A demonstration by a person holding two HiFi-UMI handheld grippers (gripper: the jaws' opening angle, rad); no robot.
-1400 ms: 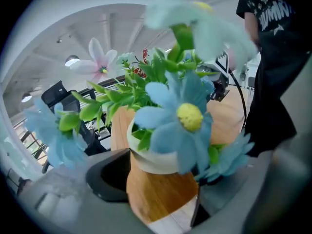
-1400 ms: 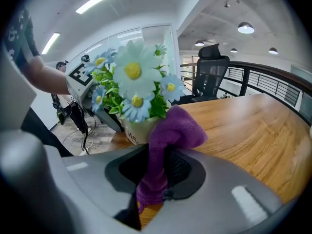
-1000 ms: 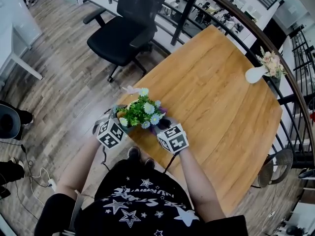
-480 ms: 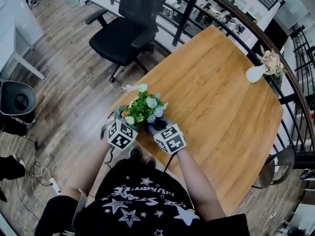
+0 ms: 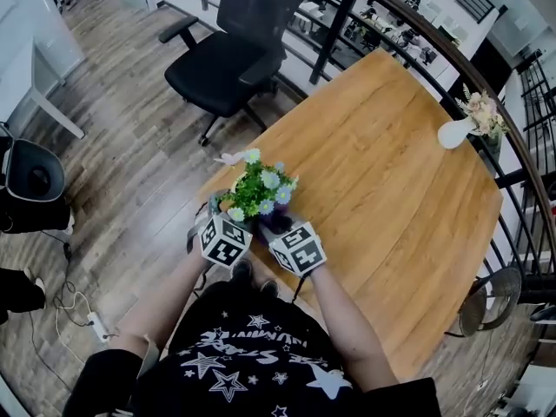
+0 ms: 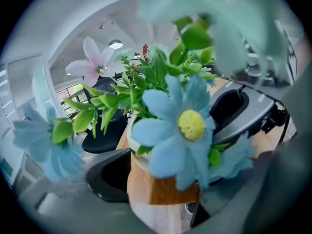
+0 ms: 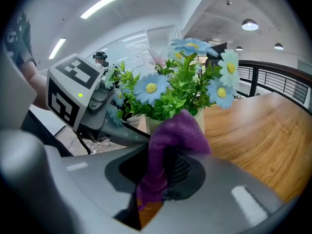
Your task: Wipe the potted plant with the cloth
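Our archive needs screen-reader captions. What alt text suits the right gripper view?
A purple cloth pinched in the right tongs hangs before a potted plant with blue daisies; the left tongs hold it, wooden table at right.

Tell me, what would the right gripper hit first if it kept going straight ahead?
Most likely the potted plant: its pot stands just ahead, and the purple cloth held in the right gripper would touch it first.

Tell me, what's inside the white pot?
Green leafy stems with pale blue daisies and one pink flower rise from the white pot. What anchors the stems inside is covered by their leaves.
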